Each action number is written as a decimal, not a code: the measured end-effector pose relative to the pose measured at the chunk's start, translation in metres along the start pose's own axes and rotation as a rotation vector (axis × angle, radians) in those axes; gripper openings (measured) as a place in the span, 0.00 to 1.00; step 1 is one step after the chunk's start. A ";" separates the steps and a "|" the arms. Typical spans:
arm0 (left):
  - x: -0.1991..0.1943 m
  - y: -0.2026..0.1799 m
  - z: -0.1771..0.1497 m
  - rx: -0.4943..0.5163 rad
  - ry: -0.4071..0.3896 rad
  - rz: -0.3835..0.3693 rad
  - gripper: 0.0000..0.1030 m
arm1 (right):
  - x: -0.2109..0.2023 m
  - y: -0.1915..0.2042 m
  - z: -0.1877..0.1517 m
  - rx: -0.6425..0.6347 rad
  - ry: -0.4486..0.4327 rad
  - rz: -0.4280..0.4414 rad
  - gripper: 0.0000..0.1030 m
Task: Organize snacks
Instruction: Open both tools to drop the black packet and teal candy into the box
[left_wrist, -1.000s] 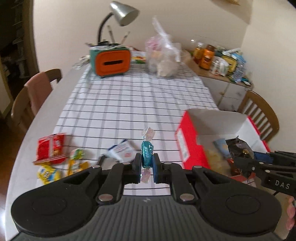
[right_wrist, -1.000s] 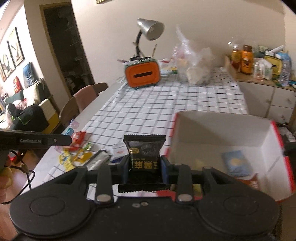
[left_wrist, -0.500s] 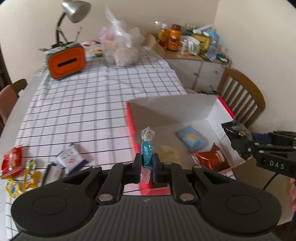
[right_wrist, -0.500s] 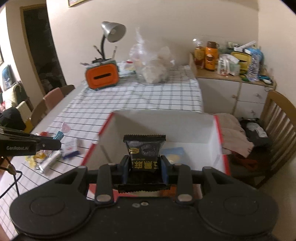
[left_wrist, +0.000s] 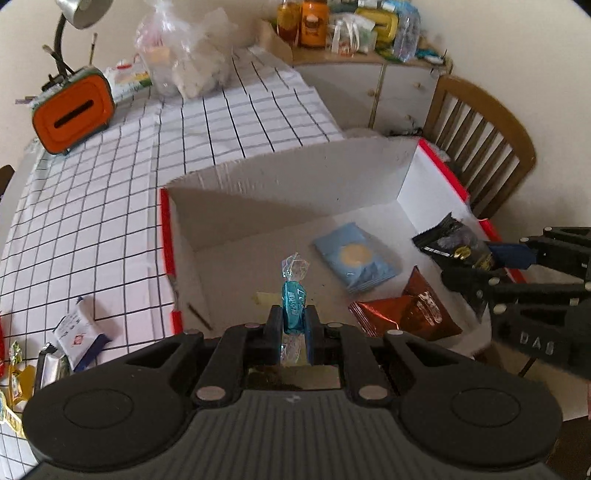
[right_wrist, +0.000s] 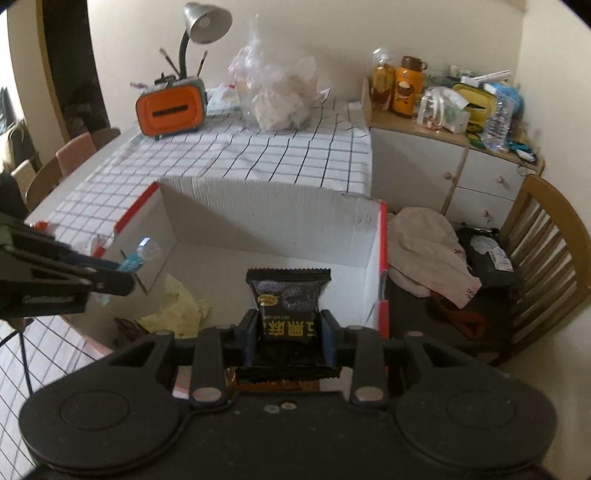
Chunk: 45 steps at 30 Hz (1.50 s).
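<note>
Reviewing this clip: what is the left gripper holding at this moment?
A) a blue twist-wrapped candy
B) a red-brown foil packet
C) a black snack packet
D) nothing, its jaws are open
A: in the left wrist view the left gripper is shut on the blue twist-wrapped candy above the white box; the black snack packet sits in the right gripper.

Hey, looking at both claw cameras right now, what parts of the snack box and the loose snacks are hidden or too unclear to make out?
- Near wall of the box: hidden in both views by each camera's own claw body.
- Yellow wrapper: left wrist view shows only a sliver behind the teal candy.
- Loose snacks at the table's left: cut off by the left wrist view's edge.
- Black packet: lower part hidden between the right claw's fingers; print unreadable.
</note>
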<state>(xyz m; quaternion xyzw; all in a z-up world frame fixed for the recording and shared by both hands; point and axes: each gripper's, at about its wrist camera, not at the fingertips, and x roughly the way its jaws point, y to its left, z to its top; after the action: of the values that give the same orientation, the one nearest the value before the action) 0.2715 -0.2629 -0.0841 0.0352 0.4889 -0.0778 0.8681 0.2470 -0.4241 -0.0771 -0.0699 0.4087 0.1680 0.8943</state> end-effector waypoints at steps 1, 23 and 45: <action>0.006 -0.001 0.003 -0.002 0.012 0.003 0.11 | 0.005 0.000 0.001 -0.002 0.011 0.006 0.32; 0.066 -0.001 0.024 -0.088 0.226 0.016 0.11 | 0.065 0.012 0.009 -0.139 0.158 0.036 0.33; 0.014 0.007 0.007 -0.110 0.075 -0.043 0.51 | 0.014 -0.003 0.010 -0.014 0.059 0.115 0.42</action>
<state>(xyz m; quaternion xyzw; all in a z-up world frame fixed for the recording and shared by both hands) 0.2855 -0.2583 -0.0923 -0.0202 0.5254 -0.0680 0.8479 0.2639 -0.4209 -0.0812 -0.0576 0.4370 0.2200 0.8702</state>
